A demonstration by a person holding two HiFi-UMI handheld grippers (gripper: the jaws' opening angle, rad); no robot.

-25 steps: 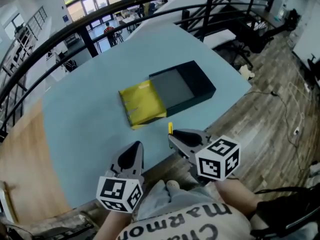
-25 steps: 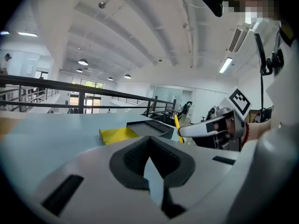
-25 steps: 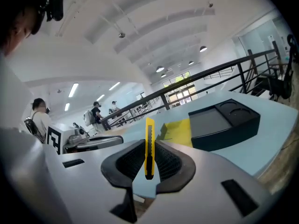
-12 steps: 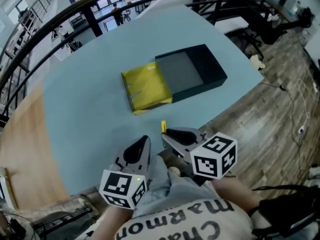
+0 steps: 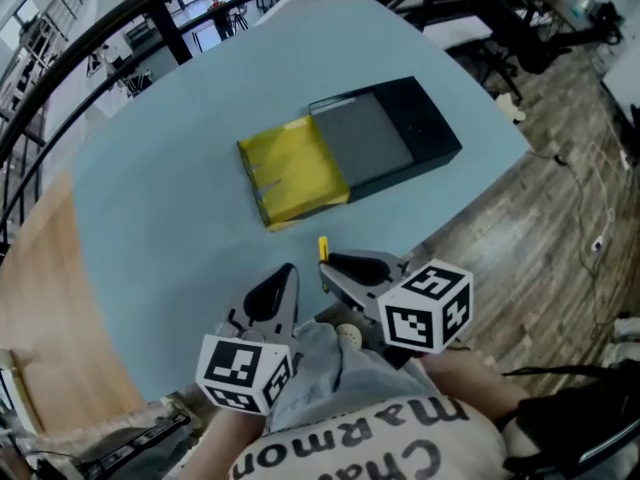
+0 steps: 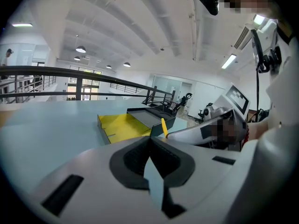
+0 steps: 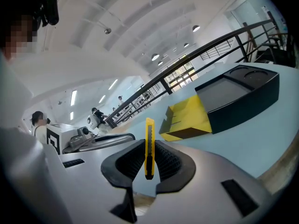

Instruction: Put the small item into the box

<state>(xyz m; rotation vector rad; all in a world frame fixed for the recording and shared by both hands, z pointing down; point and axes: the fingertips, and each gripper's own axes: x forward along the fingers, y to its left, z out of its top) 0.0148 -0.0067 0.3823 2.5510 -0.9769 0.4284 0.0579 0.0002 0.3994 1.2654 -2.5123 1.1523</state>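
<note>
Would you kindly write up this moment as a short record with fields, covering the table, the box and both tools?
surface: light blue table
box: black sleeve with yellow tray slid out, nothing in the tray
small item: yellow utility knife, upright, not yet at the box
right tool: shut on the knife
left tool: shut, nothing between its jaws

Yellow cutter (image 7: 149, 133) with a black strip stands between the right gripper's (image 7: 149, 158) dark ribbed jaws. Beyond the jaws: pale blue bench (image 5: 160, 218), black box (image 5: 432, 128), seemingly grey inside, its tray (image 5: 295, 173) yellow.
</note>
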